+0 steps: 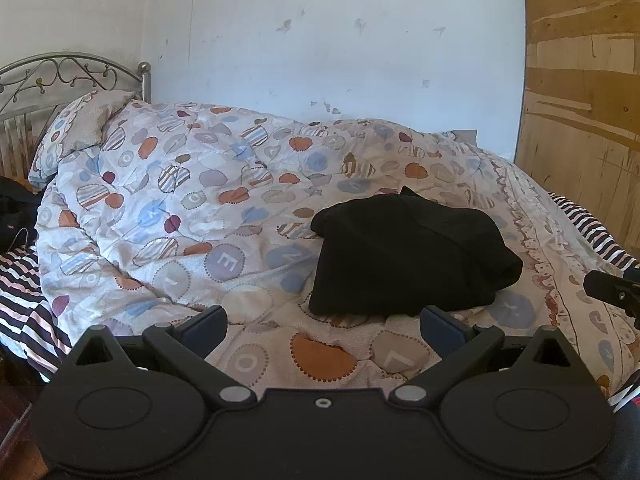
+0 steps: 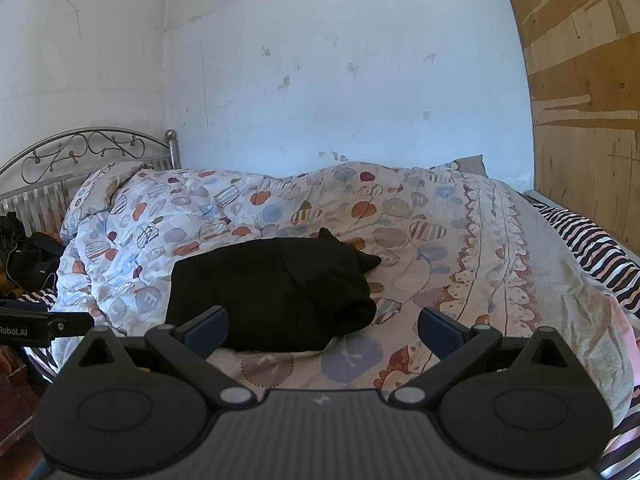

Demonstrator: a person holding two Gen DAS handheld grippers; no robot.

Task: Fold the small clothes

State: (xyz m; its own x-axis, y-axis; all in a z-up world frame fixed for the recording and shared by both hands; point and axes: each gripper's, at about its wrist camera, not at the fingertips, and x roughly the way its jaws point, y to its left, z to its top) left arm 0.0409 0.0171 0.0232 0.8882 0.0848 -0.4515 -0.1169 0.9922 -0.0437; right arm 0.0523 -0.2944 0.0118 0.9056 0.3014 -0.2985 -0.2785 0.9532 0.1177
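Note:
A black garment [image 1: 404,256] lies folded into a compact bundle on the patterned duvet [image 1: 192,200]; it also shows in the right wrist view [image 2: 276,296]. My left gripper [image 1: 323,326] is open and empty, just in front of the garment's near edge. My right gripper [image 2: 323,328] is open and empty, with its left finger over the garment's near edge and the bundle to the left of centre. Part of the right gripper shows at the right edge of the left wrist view [image 1: 612,288], and part of the left gripper at the left edge of the right wrist view [image 2: 44,326].
A pillow [image 1: 76,128] and a metal headboard [image 1: 52,76] are at the far left. A striped sheet [image 2: 592,248] shows along the bed's right side. A wooden panel [image 1: 584,112] stands on the right. Dark items [image 2: 32,260] lie left of the bed.

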